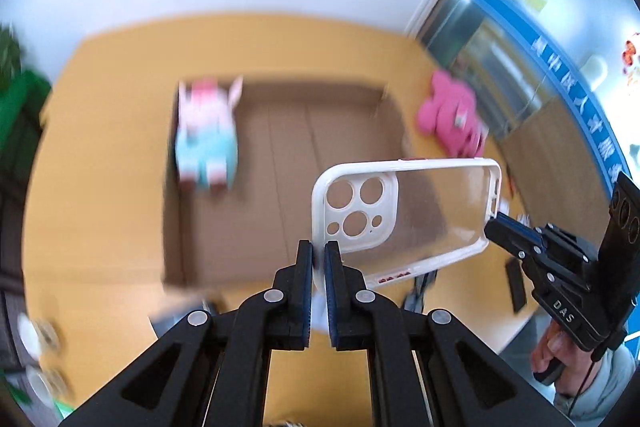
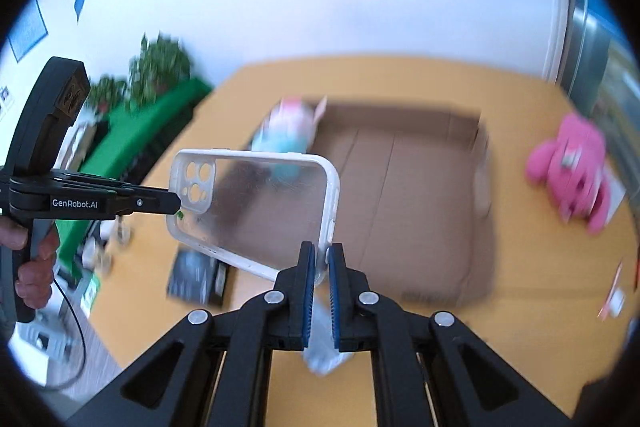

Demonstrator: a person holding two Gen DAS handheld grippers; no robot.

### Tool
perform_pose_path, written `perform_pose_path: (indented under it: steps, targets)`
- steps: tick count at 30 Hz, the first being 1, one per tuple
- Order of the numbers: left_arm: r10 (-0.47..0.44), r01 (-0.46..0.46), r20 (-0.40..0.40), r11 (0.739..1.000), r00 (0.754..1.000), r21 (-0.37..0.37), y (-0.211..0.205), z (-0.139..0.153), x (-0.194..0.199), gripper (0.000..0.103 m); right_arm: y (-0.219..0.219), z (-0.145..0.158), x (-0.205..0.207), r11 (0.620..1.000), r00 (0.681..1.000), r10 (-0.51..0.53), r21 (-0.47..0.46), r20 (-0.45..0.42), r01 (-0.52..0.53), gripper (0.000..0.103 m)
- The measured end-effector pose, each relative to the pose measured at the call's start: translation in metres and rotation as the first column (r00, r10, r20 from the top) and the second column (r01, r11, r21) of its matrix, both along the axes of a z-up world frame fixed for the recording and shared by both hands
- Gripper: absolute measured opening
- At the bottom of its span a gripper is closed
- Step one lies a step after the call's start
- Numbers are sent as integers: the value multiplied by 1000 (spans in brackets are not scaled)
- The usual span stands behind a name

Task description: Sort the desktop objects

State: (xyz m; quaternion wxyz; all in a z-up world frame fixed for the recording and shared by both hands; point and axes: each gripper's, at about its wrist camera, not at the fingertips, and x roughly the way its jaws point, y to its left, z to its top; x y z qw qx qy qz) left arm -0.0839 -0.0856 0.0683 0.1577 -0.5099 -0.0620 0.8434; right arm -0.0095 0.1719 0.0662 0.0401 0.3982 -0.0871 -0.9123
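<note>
Grippers share one load: the left gripper (image 1: 319,259) is clamped on the camera-hole end of a clear phone case (image 1: 416,211), while the right gripper (image 2: 322,263) pinches the opposite end, holding it in the air above the orange table (image 1: 100,187). Below sits an open cardboard box (image 1: 304,163) with a pastel toy (image 1: 206,135) in one corner; a pink plush (image 1: 452,115) lies near the table's edge.

Both wrist fisheyes look steeply down along their own fingers, close behind them. Shared: phone case (image 1: 404,215) at frame centre, cardboard box (image 1: 288,187) beyond, pink toy (image 2: 572,171) right. Each view catches the opposite gripper at its edge.
</note>
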Motion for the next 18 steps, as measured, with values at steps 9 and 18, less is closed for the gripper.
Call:
perform_pose_path:
  steps: [9, 18]
  targets:
    - [-4, 5, -83, 1000, 997, 9, 16, 30, -94, 4, 32, 60, -71, 998, 989, -59, 30, -139, 63, 7]
    - [21, -21, 77, 1000, 997, -2, 18, -58, -202, 4, 68, -22, -180, 997, 997, -76, -22, -15, 76, 7]
